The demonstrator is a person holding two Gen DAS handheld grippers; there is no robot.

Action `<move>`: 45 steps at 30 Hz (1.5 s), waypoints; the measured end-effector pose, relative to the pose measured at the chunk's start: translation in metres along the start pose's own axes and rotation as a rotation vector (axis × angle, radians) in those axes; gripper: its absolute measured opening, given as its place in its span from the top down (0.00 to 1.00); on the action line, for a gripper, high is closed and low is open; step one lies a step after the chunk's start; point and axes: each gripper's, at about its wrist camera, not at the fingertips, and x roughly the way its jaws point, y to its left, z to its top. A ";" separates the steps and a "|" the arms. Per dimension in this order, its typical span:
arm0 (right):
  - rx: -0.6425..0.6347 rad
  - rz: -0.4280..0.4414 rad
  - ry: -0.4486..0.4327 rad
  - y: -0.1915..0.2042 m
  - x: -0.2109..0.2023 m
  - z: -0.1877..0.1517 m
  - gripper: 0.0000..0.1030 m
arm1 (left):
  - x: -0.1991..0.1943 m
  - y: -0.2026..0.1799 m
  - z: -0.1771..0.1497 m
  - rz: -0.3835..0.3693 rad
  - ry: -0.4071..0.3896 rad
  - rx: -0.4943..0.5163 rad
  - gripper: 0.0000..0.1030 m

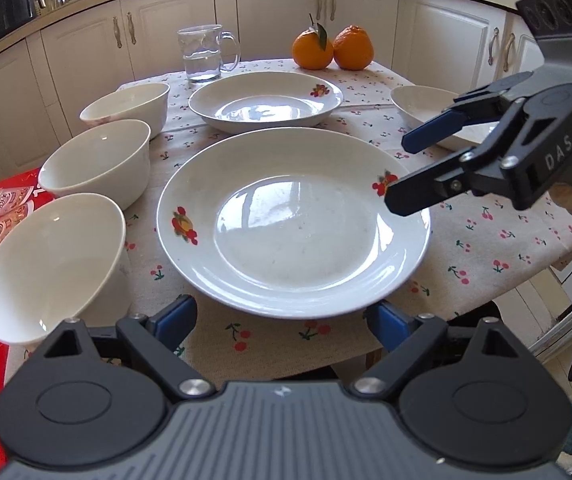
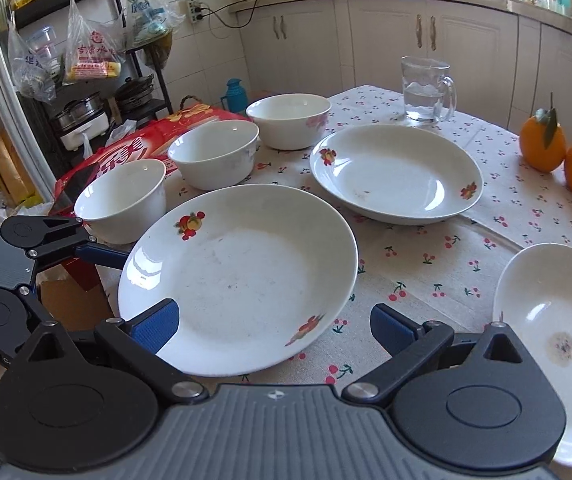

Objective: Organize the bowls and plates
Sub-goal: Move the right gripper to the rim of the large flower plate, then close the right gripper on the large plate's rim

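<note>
While both grippers are hovering over the cherry-print cloth, nothing is being gripped.

Left wrist view:
- Left gripper (image 1: 284,318): its jaws are standing apart, empty, at the near rim of the near plate (image 1: 293,222); whether a pad is touching the rim is hard to tell.
- Right gripper (image 1: 399,172): it is reaching in from the right, jaws parted, its lower finger lying over the near plate's right rim.
- Far plate (image 1: 266,100): it is sitting behind the near plate, apart from it.
- Bowls: three are lining up along the left, near (image 1: 52,264), middle (image 1: 96,162) and far (image 1: 126,108); a fourth (image 1: 425,106) is sitting on the right, partly behind the right gripper.
- Mug (image 1: 204,54): it is standing at the back, with water in it.
- Oranges (image 1: 331,48): two are sitting together at the far edge.

Right wrist view:
- Right gripper (image 2: 274,326): its jaws are spread wide and empty, the left pad just over the near plate's (image 2: 238,276) near rim.
- Left gripper (image 2: 102,256): it is coming in from the left beside the plate.
- Far plate (image 2: 395,174): it is lying beyond.
- Right bowl (image 2: 557,328): it is showing a brown stain inside.
- Red bag (image 2: 126,152): it is lying behind the bowls on the left.
</note>
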 end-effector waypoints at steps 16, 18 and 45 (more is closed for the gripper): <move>-0.023 0.156 0.123 -0.035 0.058 0.041 0.04 | 0.006 -0.008 0.003 0.000 -0.008 -0.008 0.12; -0.032 0.165 0.135 -0.036 0.064 0.046 0.09 | 0.006 -0.007 0.003 -0.003 -0.010 -0.009 0.12; -0.094 0.265 0.209 -0.042 0.098 0.074 0.19 | 0.008 -0.005 0.003 -0.019 -0.011 -0.023 0.15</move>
